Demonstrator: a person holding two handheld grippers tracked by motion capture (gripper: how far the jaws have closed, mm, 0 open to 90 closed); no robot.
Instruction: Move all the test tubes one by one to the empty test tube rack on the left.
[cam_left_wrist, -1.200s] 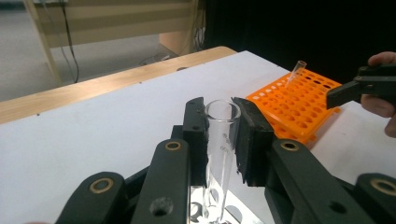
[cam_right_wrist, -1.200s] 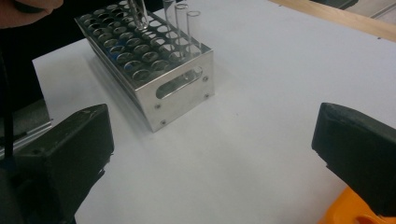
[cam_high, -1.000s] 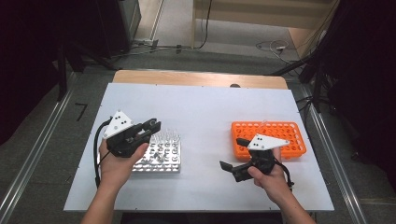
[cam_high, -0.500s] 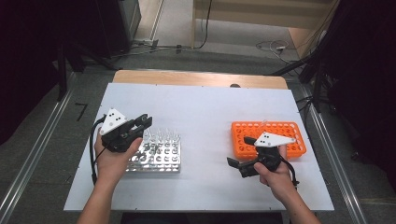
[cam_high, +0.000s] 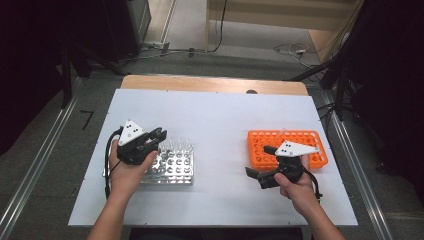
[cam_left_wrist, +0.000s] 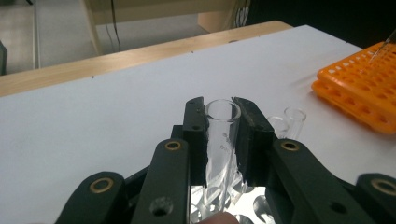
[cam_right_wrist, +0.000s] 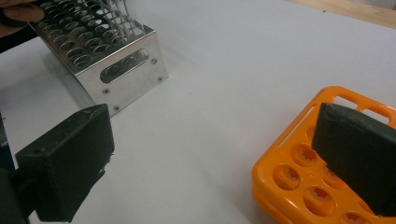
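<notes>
The left gripper (cam_high: 159, 134) sits over the near-left part of the metal rack (cam_high: 172, 167), which stands on the white surface (cam_high: 215, 120) in front of the person's left hand (cam_high: 126, 167). Its two black jaws are clamped on a clear glass test tube (cam_left_wrist: 221, 135): in the left gripper view the pads press against both sides of the tube just below its open rim, and the tube stands roughly upright with its lower part reaching down toward the shiny top of the rack. Two more empty tubes (cam_left_wrist: 289, 120) stand just beside it to the right, their rims a little lower.

The right gripper (cam_high: 260, 165) is held low over the surface between the metal rack and the orange rack (cam_high: 287, 147), with the right hand (cam_high: 300, 187) behind it. Its jaws stand wide apart with nothing between them; in the right gripper view one pad hangs over bare surface and the other over the near corner of the orange rack (cam_right_wrist: 299, 182), whose round holes look empty there. The metal rack (cam_right_wrist: 107, 56) lies farther off in that view, with clear tubes standing in its far rows.
</notes>
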